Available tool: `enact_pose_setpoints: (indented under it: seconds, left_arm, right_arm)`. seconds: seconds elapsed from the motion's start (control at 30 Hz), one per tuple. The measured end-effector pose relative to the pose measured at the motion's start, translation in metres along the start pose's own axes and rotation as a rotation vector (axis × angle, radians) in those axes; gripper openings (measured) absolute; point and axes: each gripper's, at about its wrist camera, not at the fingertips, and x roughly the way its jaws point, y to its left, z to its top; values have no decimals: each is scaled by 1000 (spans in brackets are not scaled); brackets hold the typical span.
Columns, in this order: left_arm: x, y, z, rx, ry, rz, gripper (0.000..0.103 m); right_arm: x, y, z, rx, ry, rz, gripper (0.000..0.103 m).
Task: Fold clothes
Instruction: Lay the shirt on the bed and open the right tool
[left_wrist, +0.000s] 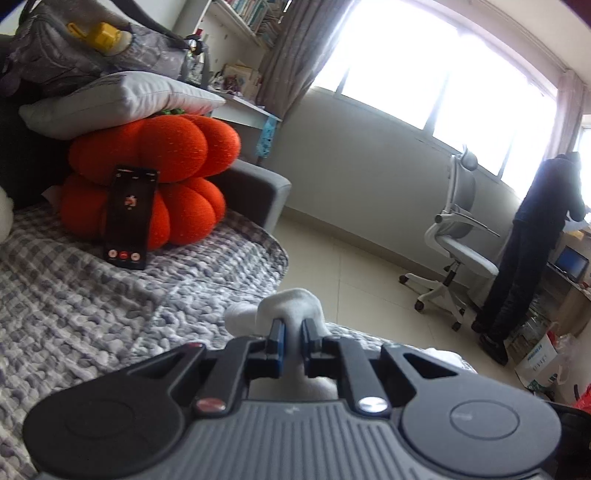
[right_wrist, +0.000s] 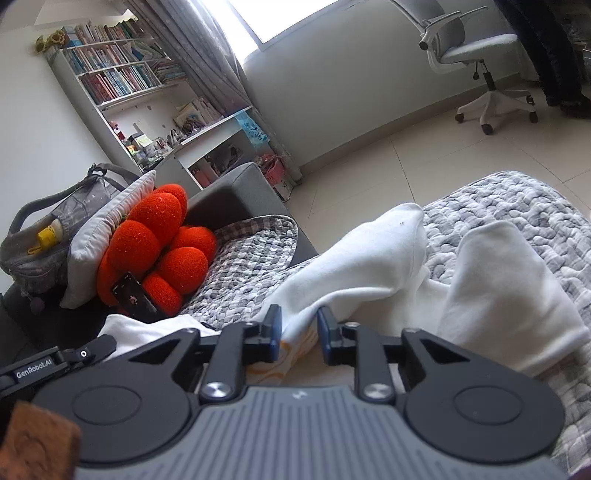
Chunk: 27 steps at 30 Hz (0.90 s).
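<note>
Left wrist view: the left gripper (left_wrist: 291, 332) points slightly downward over the grey-checked quilt (left_wrist: 92, 295), its jaws pressed onto a bunched fold of the white garment (left_wrist: 288, 302), which rises in a lump just past the fingertips. Beyond it sit one orange pumpkin cushion (left_wrist: 155, 177) with one phone (left_wrist: 129, 218) propped against it, one grey pillow (left_wrist: 122, 99) on top, one office chair (left_wrist: 454, 236), and one person in dark clothes (left_wrist: 535, 251) standing by the window.

Right wrist view: the right gripper (right_wrist: 299, 336) also tilts slightly down, its jaws spread apart — white cloth lies between them, but the pads do not press on it. The white garment (right_wrist: 369, 266) lies crumpled on the quilt (right_wrist: 517, 206) ahead, two loose ends standing up. One bookshelf (right_wrist: 122, 77) and one grey bag (right_wrist: 48, 236) show at the left.
</note>
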Motion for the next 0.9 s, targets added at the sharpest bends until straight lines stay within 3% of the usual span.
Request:
enact_pose_setpoints:
  seconds: [0.07,0.13,0.27,0.3,0.47,0.73,0.9]
  left_arm:
    - [-4,15,2,-23,20,17,9]
    - [-10,29,4,-51,45,26,9]
    - [-30,47,8,-107,113,-28,8]
    - [-37,48,10,-111,122,-50,3]
    - [-73,45,18,-123,142,-163,3]
    - [-104,32,17,-101,180,-219,1]
    - [-131,23,21,-84,157,-297,0]
  right_arm:
    - [1,0,0,-4,-2,-20,44]
    - [2,-2,1,-4,-2,-40,44]
    - [2,-11,2,11,6,-100,45]
    - [1,-14,3,16,9,-117,45]
    - [-1,-30,3,61,15,-178,45]
    - [-10,-37,3,123,21,-185,48]
    - [-16,-40,2,149,33,-183,50]
